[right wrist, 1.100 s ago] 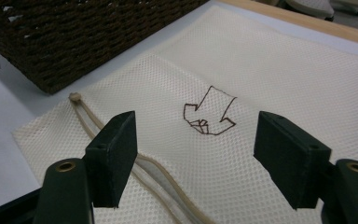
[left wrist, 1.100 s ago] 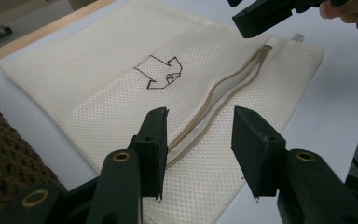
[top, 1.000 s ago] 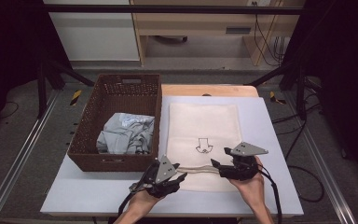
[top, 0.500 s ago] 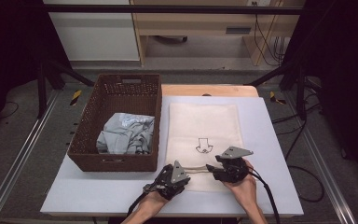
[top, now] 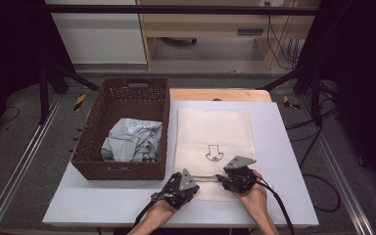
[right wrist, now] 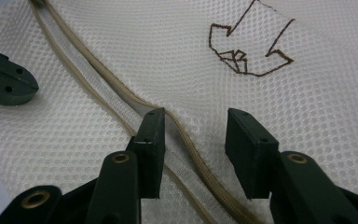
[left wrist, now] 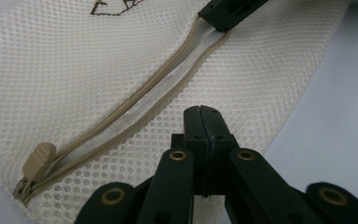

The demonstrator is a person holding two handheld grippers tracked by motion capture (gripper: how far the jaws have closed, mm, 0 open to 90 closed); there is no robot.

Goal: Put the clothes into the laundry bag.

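High view: a cream mesh laundry bag (top: 214, 134) lay flat at the frame's centre on the white worktop (top: 293, 161), right of a brown wicker basket (top: 122, 128) holding grey cloth (top: 131, 141). Both tools sat on its lower edge, likely to part the zip.

Left gripper view: the left tool (left wrist: 199, 116) stood with jaws pressed together at frame centre, seemingly pinching mesh beside the beige zipper (left wrist: 135, 109); the pull (left wrist: 38, 161) lay lower left.

Right gripper view: the right tool (right wrist: 196, 135) had just been closing, jaws apart astride the zipper's raised edge (right wrist: 186, 135).

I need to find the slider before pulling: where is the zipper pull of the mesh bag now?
In the left gripper view the zipper pull sits at the lower left, at the end of the open zipper, left of the shut left gripper.
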